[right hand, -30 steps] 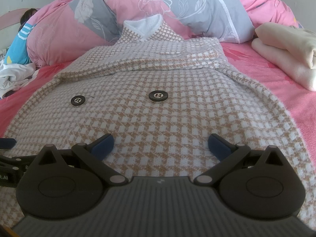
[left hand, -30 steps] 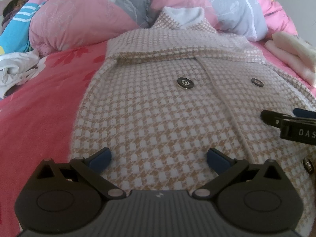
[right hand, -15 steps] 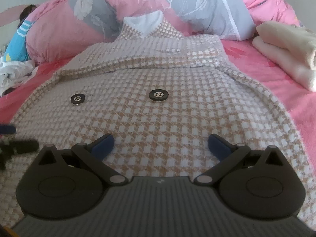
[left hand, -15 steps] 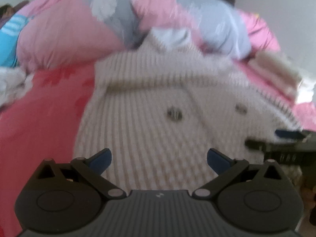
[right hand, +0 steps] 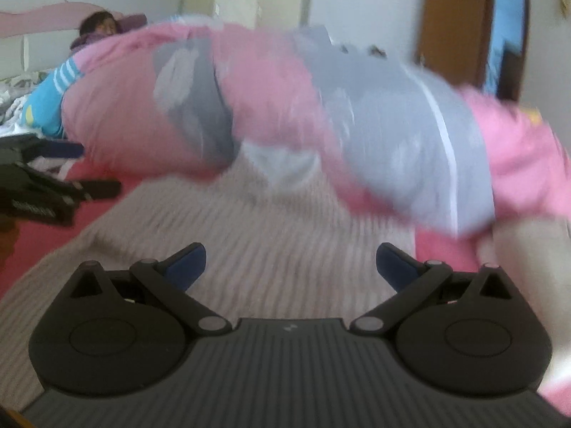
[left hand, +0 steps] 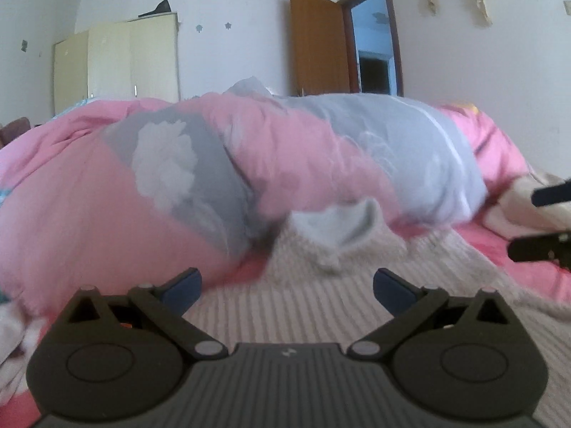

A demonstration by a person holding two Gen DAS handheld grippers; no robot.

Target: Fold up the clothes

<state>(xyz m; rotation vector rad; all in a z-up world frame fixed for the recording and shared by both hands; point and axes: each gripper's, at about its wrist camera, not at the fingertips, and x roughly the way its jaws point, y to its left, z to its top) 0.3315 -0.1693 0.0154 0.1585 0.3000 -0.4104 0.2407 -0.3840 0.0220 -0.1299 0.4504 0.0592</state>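
On the pink bed [left hand: 528, 278], the houndstooth coat [left hand: 321, 314] lies flat, its white collar [left hand: 332, 224] pointing toward 12 o'clock and tucked against the heaped pink-and-grey quilt [left hand: 214, 185]. Both views are smeared by motion, so the weave reads only as pale stripes and no buttons can be made out.

From the left wrist camera, the left claw [left hand: 287, 287] sits low over the coat's upper part with its blue-tipped fingers [left hand: 182, 285] spread wide and nothing between them. The right claw [right hand: 291, 267] is likewise spread and empty over the same cloth; in the left view it shows as a dark shape at 3 o'clock, and in the right view the left one shows at 9 o'clock, so the two are side by side across the garment. A folded cream blanket [left hand: 517, 199] sits at the far right of the bed, and a person in a blue striped top [right hand: 53, 96] lies at 10 o'clock in the right view, beyond the quilt.

Judging by the empty claws and the cameras aimed level toward the collar, the step in hand is probably a reach toward the shoulders or collar edge for the next fold; the coat looks not yet folded. The next move calls for lowering each claw onto an edge of cloth on its own side, pinching through the thick fabric at matching spots, and lifting evenly so the coat folds straight without dragging into the quilt.
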